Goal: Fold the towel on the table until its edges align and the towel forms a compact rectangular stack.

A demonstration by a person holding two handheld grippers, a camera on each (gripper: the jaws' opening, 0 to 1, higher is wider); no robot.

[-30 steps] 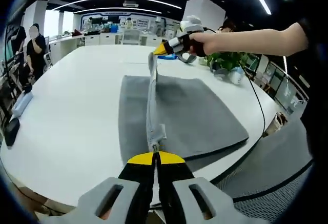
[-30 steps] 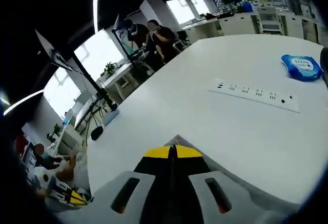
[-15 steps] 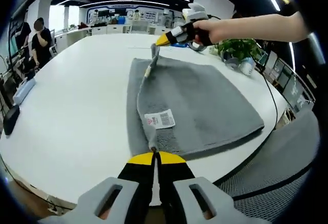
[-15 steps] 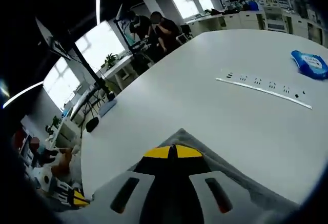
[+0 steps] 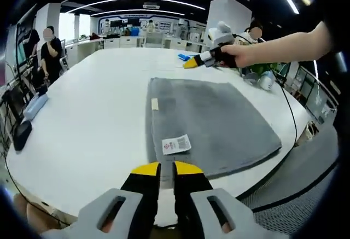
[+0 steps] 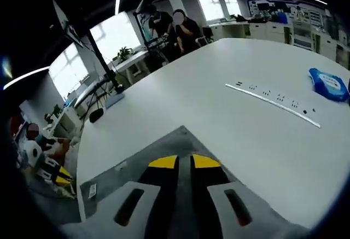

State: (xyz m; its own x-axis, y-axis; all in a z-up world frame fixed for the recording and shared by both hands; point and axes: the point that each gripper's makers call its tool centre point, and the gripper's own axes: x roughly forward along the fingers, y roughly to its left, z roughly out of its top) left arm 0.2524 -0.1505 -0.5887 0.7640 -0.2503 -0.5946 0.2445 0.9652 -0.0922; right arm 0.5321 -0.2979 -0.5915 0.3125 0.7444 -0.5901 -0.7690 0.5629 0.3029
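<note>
A grey towel [image 5: 213,121] lies flat on the white table [image 5: 87,124], folded in two, with a white label [image 5: 176,144] near its front left corner. My left gripper [image 5: 166,169] is open just short of the towel's near edge, holding nothing. A hand holds my right gripper [image 5: 192,63] above the towel's far edge. In the right gripper view the right gripper [image 6: 184,162] is open with a gap between its yellow tips, over the towel [image 6: 158,149]. The label [image 6: 91,191] shows at the lower left there.
A white power strip [image 6: 273,102] and a blue packet [image 6: 328,83] lie on the table beyond the towel. A potted plant [image 5: 257,66] and a cable [image 5: 290,121] are at the right edge. A black object [image 5: 22,135] lies at the left. People stand in the background.
Both grippers have opened and let go of the towel's raised edge. That edge has dropped, and the towel now lies flat in two layers. Both grippers have drawn back a little.
</note>
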